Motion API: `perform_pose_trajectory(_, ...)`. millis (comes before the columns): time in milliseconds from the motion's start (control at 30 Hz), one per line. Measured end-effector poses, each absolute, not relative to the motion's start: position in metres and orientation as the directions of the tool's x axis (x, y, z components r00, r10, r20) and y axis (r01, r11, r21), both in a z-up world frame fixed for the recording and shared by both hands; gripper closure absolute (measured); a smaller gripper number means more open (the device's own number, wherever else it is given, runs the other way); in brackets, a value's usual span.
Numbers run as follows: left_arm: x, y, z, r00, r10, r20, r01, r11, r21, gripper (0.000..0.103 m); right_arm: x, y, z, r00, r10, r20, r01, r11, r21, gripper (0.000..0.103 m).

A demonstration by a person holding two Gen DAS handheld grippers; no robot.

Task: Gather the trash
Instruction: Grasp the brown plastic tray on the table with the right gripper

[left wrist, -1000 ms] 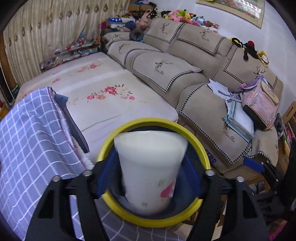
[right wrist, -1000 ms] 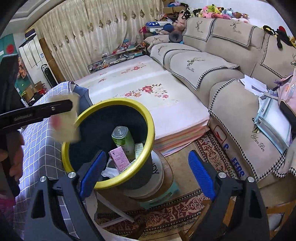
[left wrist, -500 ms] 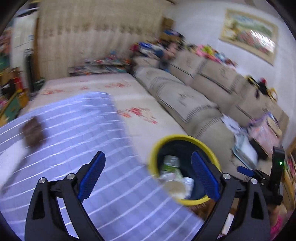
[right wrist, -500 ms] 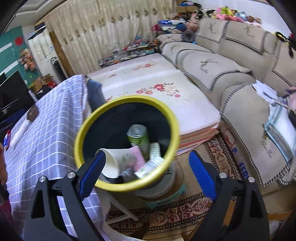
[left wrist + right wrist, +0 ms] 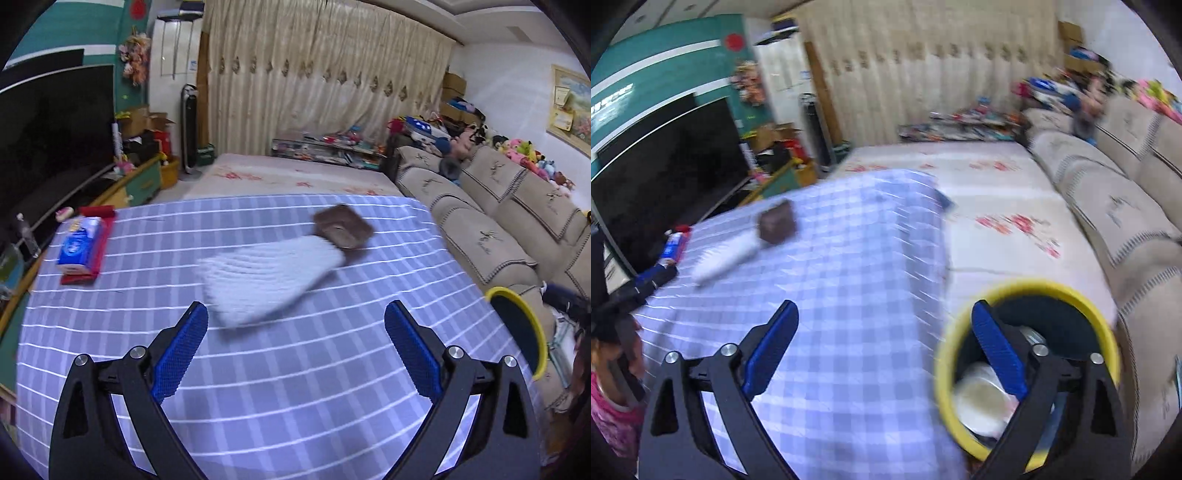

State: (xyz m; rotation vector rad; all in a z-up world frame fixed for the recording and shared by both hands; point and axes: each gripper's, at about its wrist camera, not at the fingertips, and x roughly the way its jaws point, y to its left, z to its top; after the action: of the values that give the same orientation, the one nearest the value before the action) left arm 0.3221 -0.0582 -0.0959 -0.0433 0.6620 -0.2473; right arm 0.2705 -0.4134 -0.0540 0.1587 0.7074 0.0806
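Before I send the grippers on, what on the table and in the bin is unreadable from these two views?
- White ribbed item, left wrist view: motion-blurred, what it is unclear.
- Brown square thing at its far end: blurred; touching or overlapping, cannot tell.
- Yellow-rimmed bin, right wrist view: contents smeared, partly behind the right gripper finger.
- The same bin, left wrist view: cut off at the right edge.
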Motion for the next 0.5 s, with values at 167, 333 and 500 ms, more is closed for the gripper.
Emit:
perform_pose_trajectory(167,0.322,-0.037,-0.103,0.771,-0.257,-0.583,0.197,0.966,-0.165,0.008,0.329,-0.351,-0.05,0.741,0.209,-0.638,-0.164,0.978,0.129,0.013)
perform_pose_trajectory(333,0.321,-0.031,-0.11,0.759,-0.282,-0.587,0.209,0.959,-0.19,0.008,0.383,-0.306,-0.061,0.716,0.25,-0.652,-0.275,0.959,0.066,0.013)
perform_pose_trajectory(500,0.324,-0.038,-0.109,0.746,-0.302,-0.593,0.213,0.953,-0.217,0.008,0.426,-0.278,-0.077,0.702,0.242,-0.67,-0.33,0.944,-0.006,0.013)
